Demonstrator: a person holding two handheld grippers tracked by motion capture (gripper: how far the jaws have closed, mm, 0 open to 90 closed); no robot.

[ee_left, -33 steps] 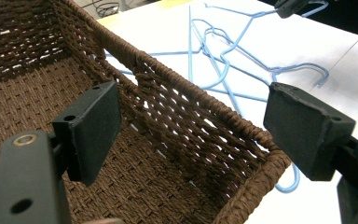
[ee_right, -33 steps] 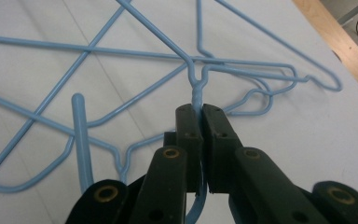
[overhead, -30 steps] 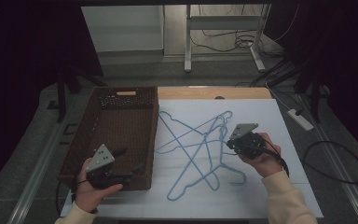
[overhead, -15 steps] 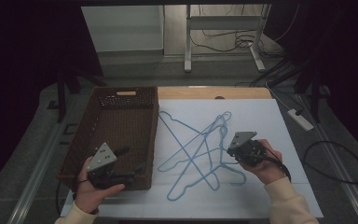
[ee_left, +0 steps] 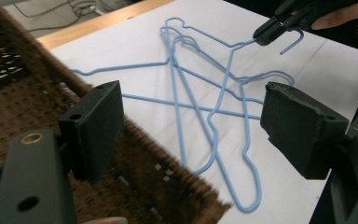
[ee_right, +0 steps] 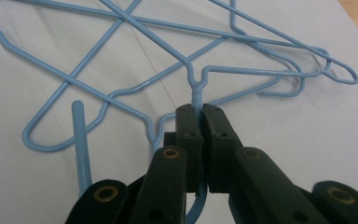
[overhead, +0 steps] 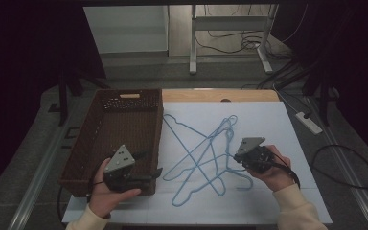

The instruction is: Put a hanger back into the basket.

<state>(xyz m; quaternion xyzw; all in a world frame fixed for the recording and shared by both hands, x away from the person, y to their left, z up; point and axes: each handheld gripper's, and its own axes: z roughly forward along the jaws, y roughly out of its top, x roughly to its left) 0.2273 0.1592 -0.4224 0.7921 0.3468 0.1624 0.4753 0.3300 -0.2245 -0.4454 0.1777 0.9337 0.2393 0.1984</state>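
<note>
1. Blue wire hangers [overhead: 206, 158], a tangled bunch of them, lie crossed over each other on the white sheet [overhead: 278, 129] that covers the table, just right of the basket.
2. One of them, the gripped hanger [ee_right: 242, 72], is caught at its neck, right under the twist where the hook starts. Its hook curls back past the jaws and off to the side.
3. The right gripper [ee_right: 200, 112] is clamped tight on that neck, jaws pressed together with only the wire between them. In the high view it sits at the right edge of the pile [overhead: 242, 155], held by the right hand [overhead: 268, 165].
4. The other hangers still lie flat on the sheet, arms and hooks overlapping; can't really tell how many there are.
5. The left gripper [ee_left: 191, 121] has its jaws spread wide, nothing between them. It hangs over the near right corner of the basket, pointing toward the hangers.
6. The brown woven basket [overhead: 96, 139] stands at the left on the table, touching the sheet's edge, with a slot handle in its far wall.
</note>
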